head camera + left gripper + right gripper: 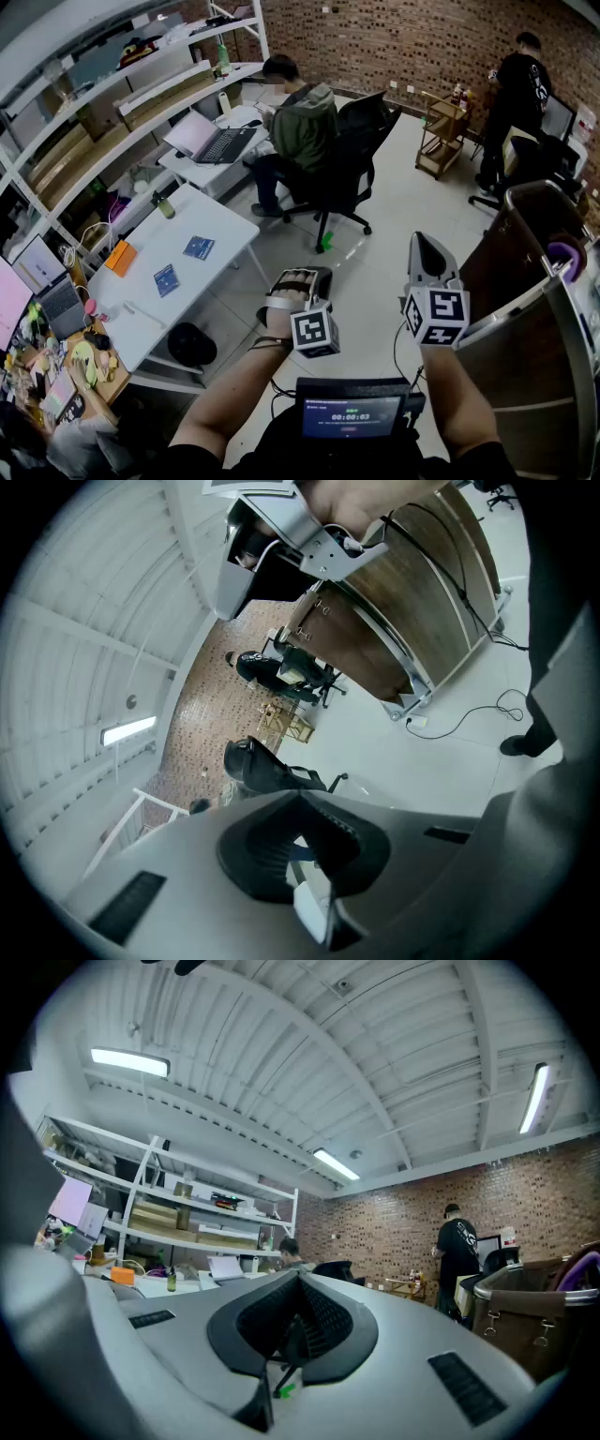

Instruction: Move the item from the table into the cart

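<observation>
On the white table at the left lie an orange box, two small blue packets and a green bottle. The brown cart stands at the right with a purple piece on its rim. My left gripper is held over the floor between the two, shut and empty. My right gripper is beside the cart's near corner, also shut and empty. In the right gripper view the shut jaws point level across the room, with the orange box far left and the cart right.
A person sits in a black office chair at a desk with a laptop. Another person stands at the back right near a small wooden trolley. Shelving lines the left wall. A cluttered desk is at the lower left.
</observation>
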`<action>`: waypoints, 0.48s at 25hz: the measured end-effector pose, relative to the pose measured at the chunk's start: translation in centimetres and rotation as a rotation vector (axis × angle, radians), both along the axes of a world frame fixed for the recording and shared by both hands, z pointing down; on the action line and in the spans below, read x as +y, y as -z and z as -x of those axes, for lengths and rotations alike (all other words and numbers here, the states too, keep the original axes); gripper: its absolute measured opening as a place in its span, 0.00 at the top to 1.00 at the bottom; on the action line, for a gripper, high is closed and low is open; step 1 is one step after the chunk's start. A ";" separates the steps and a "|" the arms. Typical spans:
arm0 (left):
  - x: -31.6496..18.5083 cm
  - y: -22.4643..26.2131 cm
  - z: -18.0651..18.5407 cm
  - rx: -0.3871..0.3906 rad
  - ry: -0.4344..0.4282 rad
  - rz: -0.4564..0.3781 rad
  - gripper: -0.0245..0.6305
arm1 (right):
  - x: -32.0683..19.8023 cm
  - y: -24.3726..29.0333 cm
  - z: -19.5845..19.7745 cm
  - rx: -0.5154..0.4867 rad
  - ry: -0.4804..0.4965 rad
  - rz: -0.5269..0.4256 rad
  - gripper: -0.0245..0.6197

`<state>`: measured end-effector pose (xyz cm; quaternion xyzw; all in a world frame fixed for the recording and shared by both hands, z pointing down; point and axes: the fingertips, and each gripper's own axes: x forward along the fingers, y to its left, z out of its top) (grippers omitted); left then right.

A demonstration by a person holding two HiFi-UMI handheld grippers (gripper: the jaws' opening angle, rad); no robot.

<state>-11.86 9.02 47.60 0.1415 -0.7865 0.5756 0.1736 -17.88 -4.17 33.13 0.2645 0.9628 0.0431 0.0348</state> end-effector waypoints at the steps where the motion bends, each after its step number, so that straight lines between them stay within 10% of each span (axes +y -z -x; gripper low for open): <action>1: 0.4 -0.1 -0.3 0.002 0.003 -0.001 0.96 | 0.5 -0.1 -0.3 0.004 0.014 0.013 0.95; 12: 12.0 0.0 -4.0 -0.019 0.279 -0.024 0.96 | 12.6 -2.2 0.2 0.027 0.246 0.040 0.95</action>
